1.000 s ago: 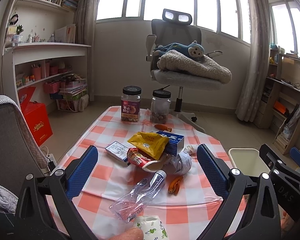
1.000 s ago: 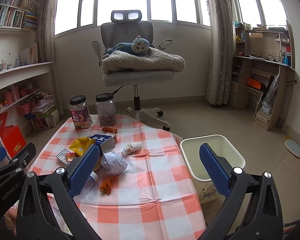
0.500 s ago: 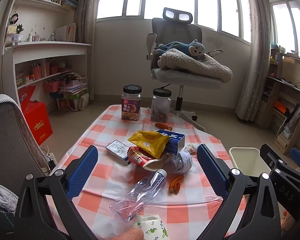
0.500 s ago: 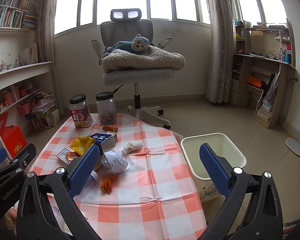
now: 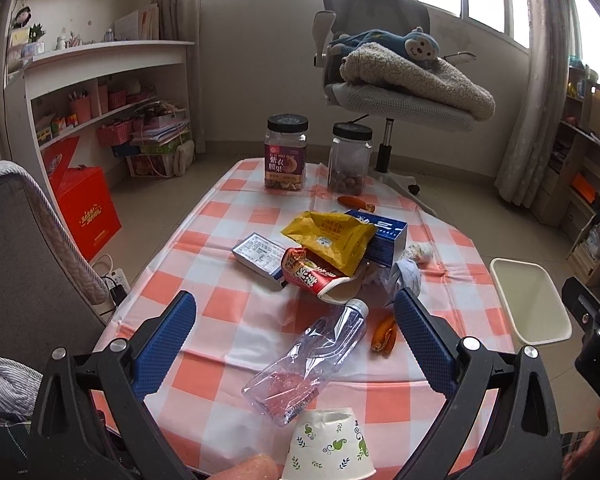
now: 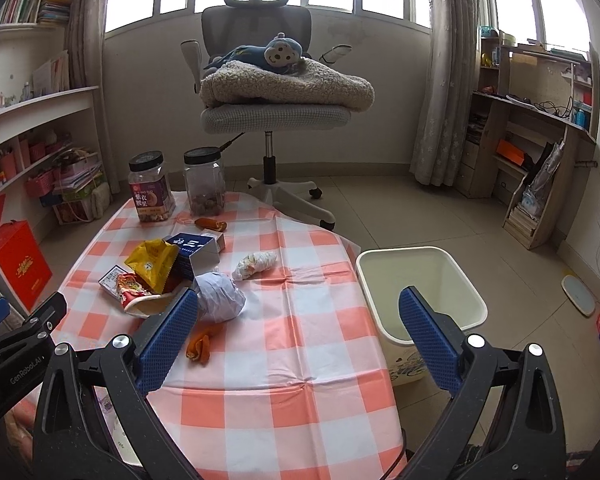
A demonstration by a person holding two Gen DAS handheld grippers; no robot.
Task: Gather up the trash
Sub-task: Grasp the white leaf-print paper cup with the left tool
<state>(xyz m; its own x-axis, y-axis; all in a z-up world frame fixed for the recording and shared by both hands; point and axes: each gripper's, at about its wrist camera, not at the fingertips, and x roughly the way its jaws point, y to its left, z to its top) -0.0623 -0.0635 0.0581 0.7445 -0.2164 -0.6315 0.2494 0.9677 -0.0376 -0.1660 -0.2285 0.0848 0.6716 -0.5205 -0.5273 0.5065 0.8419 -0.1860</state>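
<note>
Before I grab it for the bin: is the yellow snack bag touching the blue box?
Touching. The left wrist view shows the yellow snack bag lying over the blue box's near edge.

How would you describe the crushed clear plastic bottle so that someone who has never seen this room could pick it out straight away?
Start at the table with the orange-and-white checked cloth. The litter is heaped at its middle, and the crushed plastic bottle lies on its side at the near end, between the heap and an upturned paper cup. It is the only see-through thing lying flat; the two clear jars stand upright at the far end.
</note>
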